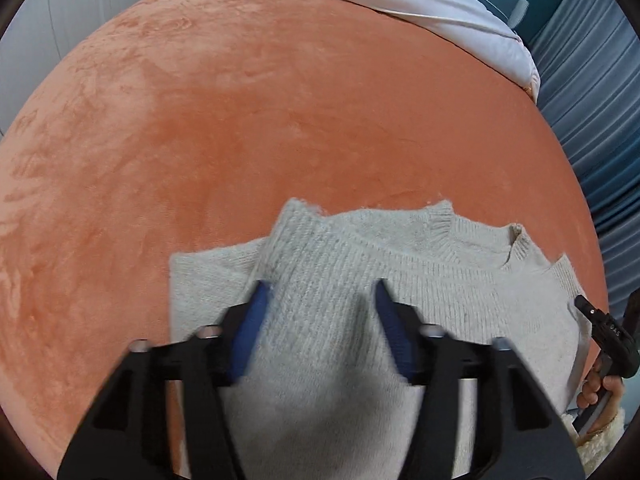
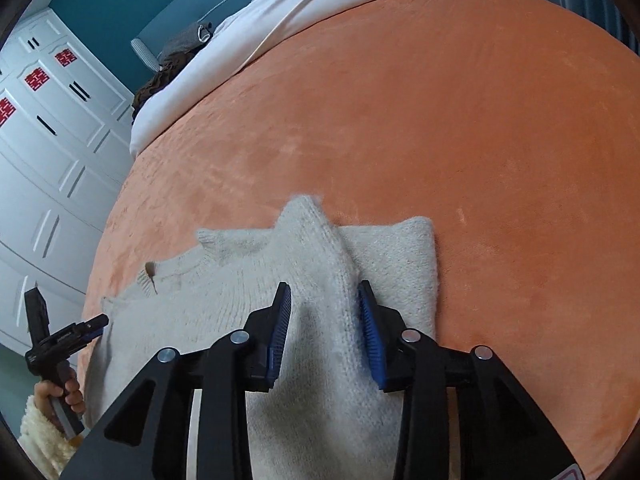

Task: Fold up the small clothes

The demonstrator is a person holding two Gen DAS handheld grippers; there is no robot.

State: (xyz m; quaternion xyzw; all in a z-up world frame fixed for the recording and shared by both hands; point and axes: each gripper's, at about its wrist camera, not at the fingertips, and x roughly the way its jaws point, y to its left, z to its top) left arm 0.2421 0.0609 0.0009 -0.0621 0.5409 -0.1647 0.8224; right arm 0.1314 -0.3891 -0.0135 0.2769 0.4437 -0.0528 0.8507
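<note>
A cream knit sweater (image 1: 420,272) lies flat on the orange bedspread (image 1: 280,120), collar away from me, with one sleeve folded in under its left edge. My left gripper (image 1: 322,288) points down over the left shoulder. Its jaws stand apart, and the knit lies between them without being pinched. In the right wrist view the sweater (image 2: 224,300) has a raised ridge of fabric running up to a peak. My right gripper (image 2: 324,288) is open astride that ridge, and the ribbed faces of its blue pads (image 2: 370,328) are bare.
The orange bedspread (image 2: 440,120) stretches far beyond the sweater. A white duvet (image 2: 280,8) is bunched at the bed's far end. White wardrobe doors (image 2: 48,140) stand to one side and a blue curtain (image 1: 600,120) to the other. A hand in a fluffy sleeve (image 2: 60,396) shows at the edge.
</note>
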